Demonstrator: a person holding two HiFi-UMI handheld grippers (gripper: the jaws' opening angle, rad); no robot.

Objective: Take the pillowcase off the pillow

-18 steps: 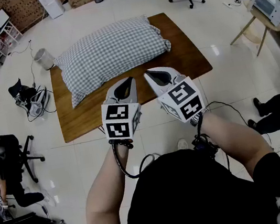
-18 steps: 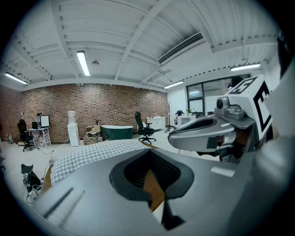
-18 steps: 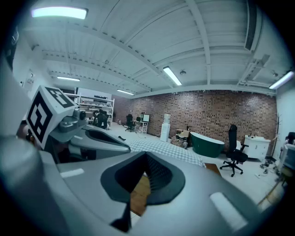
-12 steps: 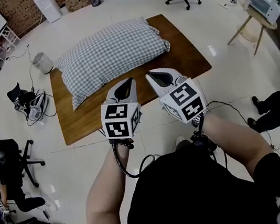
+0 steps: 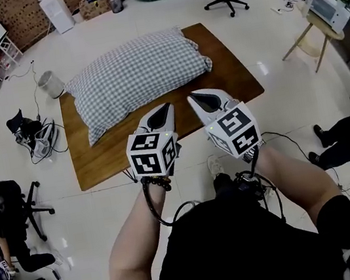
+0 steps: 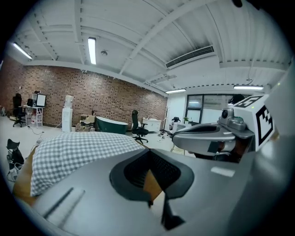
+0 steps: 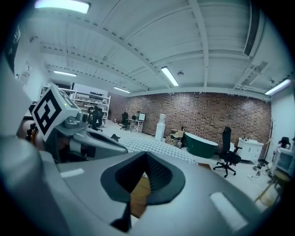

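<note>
While we hold both claws side by side over the near edge of the wooden counter [image 5: 235, 82], the left claw [image 5: 161, 112] and the right claw [image 5: 200, 98] each have their jaws pressed together with nothing between them. The pillow [image 5: 138, 76], wholly inside its checked pillowcase [image 5: 110, 90], lies on the counter just beyond the claw tips, slightly to their left, apart from both.

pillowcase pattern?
Grey-and-white gingham check on the pillowcase; clearest in the head view.
</note>
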